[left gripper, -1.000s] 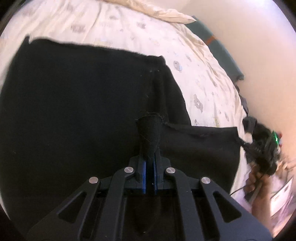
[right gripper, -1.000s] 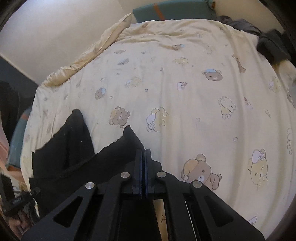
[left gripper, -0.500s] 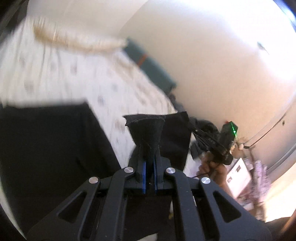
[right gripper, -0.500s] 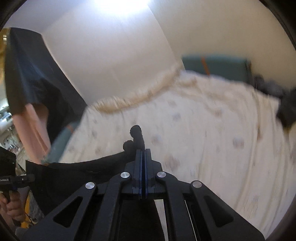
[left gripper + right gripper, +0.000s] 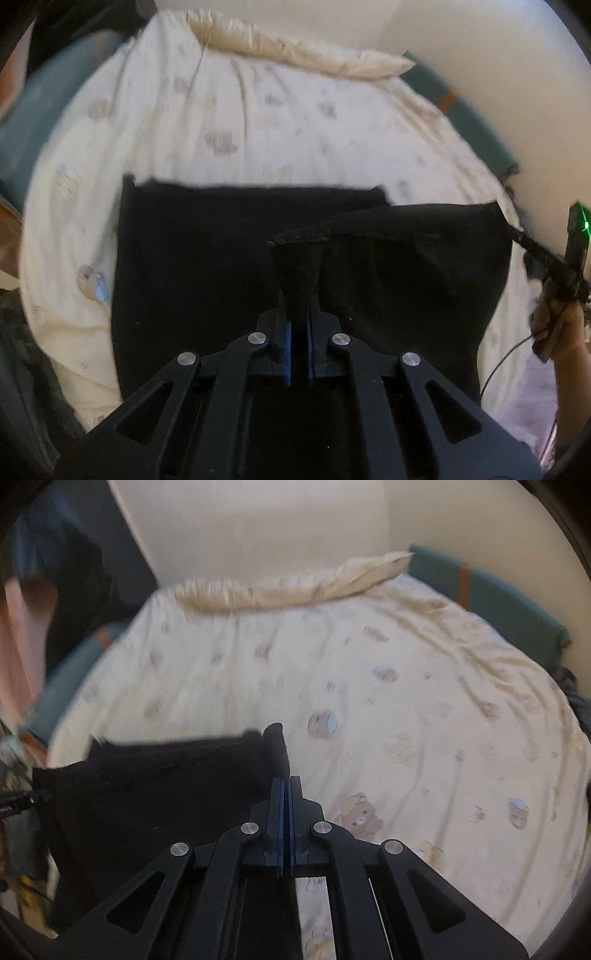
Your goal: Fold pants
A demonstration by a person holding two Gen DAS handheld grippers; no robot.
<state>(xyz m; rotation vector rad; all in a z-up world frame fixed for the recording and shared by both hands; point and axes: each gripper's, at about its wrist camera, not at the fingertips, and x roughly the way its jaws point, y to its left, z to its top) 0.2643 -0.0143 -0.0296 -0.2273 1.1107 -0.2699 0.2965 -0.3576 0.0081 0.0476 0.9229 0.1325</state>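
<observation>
Black pants (image 5: 207, 258) lie partly on the cream bear-print bedsheet (image 5: 221, 122), with one end lifted off it. My left gripper (image 5: 299, 314) is shut on a bunched black corner of the pants that sticks up between its blue pads. At the right edge of that view, the right gripper (image 5: 517, 232), held by a hand (image 5: 554, 325), pinches the other corner, and the cloth stretches between the two. In the right wrist view my right gripper (image 5: 286, 779) is shut on a fold of the pants (image 5: 147, 786), which hang to its left.
A rolled cream duvet (image 5: 288, 585) lies along the bed's far edge by the wall. A teal bolster (image 5: 491, 598) lines the right side. Dark clothes (image 5: 580, 701) sit at the far right. A person in dark clothing (image 5: 44, 572) stands at the left.
Both grippers swung up and back down toward the bed, carrying the pants' edge. The lifted end now hangs stretched between them above the part lying flat.
</observation>
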